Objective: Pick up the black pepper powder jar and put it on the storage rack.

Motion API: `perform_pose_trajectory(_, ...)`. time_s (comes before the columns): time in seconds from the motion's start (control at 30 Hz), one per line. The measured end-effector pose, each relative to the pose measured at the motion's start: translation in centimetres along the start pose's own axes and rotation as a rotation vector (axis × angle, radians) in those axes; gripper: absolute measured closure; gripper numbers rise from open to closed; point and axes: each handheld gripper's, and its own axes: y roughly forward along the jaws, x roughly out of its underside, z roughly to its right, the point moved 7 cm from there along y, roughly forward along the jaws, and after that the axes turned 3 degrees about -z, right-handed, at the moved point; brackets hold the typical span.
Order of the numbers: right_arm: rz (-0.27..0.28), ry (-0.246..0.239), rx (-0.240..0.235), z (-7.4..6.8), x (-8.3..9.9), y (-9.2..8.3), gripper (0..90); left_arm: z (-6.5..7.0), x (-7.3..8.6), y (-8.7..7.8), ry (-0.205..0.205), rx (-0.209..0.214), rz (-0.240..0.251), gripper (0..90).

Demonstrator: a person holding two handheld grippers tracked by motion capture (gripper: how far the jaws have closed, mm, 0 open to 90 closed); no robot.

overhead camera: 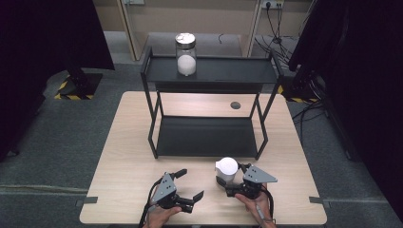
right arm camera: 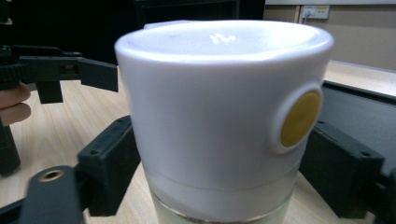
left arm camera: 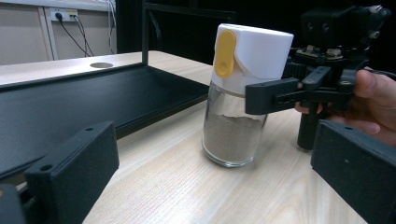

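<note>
A glass shaker jar [overhead camera: 227,170] with a white cap and a yellow button stands upright on the wooden table [overhead camera: 128,142], just in front of the rack. It holds brownish powder [left arm camera: 231,135]. My right gripper [overhead camera: 231,175] comes at it from the right, and its jaws press on both sides of the jar [right arm camera: 219,116] just under the cap. One of its black fingers [left arm camera: 275,93] lies across the jar's neck. My left gripper [overhead camera: 191,184] rests to the jar's left with its jaws wide apart and nothing between them, pointing toward the jar [left arm camera: 236,93].
A black two-tier metal rack [overhead camera: 209,135] stands on the middle of the table. A lidded glass jar of white contents [overhead camera: 186,54] sits on its top shelf. A round cable hole [overhead camera: 235,105] lies behind the rack. The person's hands hold both grippers near the table's front edge.
</note>
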Motion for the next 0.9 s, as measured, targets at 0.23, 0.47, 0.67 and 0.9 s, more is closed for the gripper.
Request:
perform_pose_trajectory(0.23, -0.006, -0.006, -0.005, 0.0, 0.0, 0.1, 29.6, 0.0, 0.0, 0.0, -0.001, 0.001, -0.001, 0.2)
perform_pose_trajectory(0.47, -0.009, -0.013, 0.012, -0.2, -0.4, -0.2, 30.1, 0.0, 0.0, 0.0, -0.001, 0.000, -0.001, 0.2)
perform_pose_trajectory(0.67, 0.004, -0.020, 0.012, -0.4, -1.2, -0.7, 30.2, 0.0, 0.0, 0.0, -0.001, 0.000, -0.003, 0.2)
perform_pose_trajectory(0.9, 0.010, -0.019, 0.003, -0.5, -2.4, -1.3, 30.3, -0.1, 0.0, 0.0, -0.004, -0.003, -0.004, 0.2)
